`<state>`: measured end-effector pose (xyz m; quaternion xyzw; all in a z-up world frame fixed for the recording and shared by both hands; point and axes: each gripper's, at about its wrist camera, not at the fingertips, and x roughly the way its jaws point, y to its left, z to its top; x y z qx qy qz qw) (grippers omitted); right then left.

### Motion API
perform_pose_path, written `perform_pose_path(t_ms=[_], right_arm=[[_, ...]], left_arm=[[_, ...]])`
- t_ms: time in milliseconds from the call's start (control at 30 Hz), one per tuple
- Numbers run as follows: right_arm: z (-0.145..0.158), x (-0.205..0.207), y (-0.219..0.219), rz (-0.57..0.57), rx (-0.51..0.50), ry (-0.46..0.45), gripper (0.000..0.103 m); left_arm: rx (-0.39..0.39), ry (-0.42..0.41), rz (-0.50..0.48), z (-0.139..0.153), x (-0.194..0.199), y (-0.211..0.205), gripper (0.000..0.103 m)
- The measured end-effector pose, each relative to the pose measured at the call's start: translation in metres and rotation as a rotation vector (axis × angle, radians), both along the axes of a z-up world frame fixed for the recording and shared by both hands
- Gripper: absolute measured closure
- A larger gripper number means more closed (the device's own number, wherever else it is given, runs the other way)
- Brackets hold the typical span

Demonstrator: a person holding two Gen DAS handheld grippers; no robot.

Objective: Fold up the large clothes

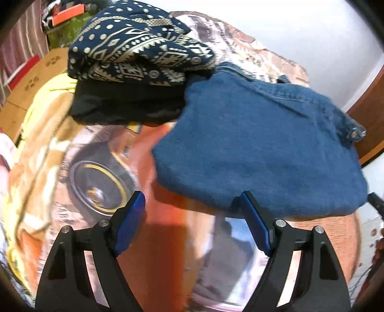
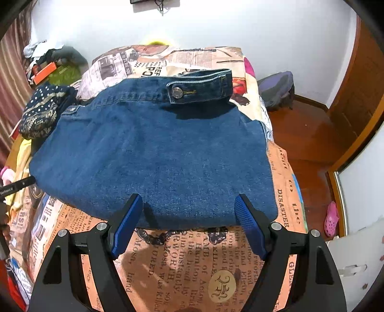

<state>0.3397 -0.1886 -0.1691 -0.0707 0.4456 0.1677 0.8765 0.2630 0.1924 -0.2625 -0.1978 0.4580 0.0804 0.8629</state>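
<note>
Denim jacket (image 2: 153, 153), one, is lying folded on the bed (image 2: 192, 259) beside one stack of two folded garments (image 1: 134, 72). Left hand-held gripper (image 1: 192, 204) and right hand-held gripper (image 2: 188, 204) are both gaping wide, holding nothing.

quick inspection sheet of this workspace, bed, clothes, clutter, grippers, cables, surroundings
surface: bed cover with newspaper print
job's things: denim garment folded flat; patterned navy garment on a dark pile beside it
clutter: yellow cloth, cardboard box
grippers: left gripper open, empty; right gripper open, empty, at the denim's near edge
cables: dark cord on the wall
surroundings: wooden floor, pink shoe
</note>
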Motion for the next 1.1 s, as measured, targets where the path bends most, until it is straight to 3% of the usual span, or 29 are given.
perform_pose_path(t_ms=[133, 200, 333, 400, 600, 733, 900, 1033, 1100], right_arm=[[0.005, -0.004, 0.002, 0.012, 0.009, -0.014, 0.027], [0.007, -0.005, 0.005, 0.02, 0.011, -0.024, 0.027], [0.008, -0.007, 0.013, 0.037, 0.018, -0.029, 0.027], [0.006, -0.007, 0.017, 0.047, 0.018, -0.028, 0.027], [0.003, -0.007, 0.029, 0.063, 0.01, -0.024, 0.027], [0.0, -0.007, 0.035, 0.071, 0.007, -0.02, 0.027], [0.0, -0.01, 0.039, 0.08, 0.01, -0.015, 0.027], [0.004, -0.012, 0.04, 0.087, 0.007, -0.018, 0.027], [0.009, -0.012, 0.04, 0.094, 0.004, -0.025, 0.027]], left_arm=[[-0.174, -0.036, -0.022, -0.003, 0.004, -0.008, 0.022], [-0.321, -0.04, -0.012, -0.014, 0.01, -0.005, 0.022], [-0.571, -0.04, 0.054, -0.042, 0.017, 0.006, 0.023], [-0.627, -0.069, 0.1, -0.05, 0.02, 0.012, 0.023], [-0.69, -0.105, 0.209, -0.059, 0.037, 0.025, 0.022], [-0.68, -0.119, 0.284, -0.059, 0.044, 0.023, 0.025], [-0.587, -0.116, 0.383, -0.05, 0.044, 0.018, 0.069], [-0.447, -0.184, 0.332, -0.012, 0.046, 0.001, 0.087], [-0.383, -0.233, 0.279, 0.015, 0.046, -0.01, 0.089]])
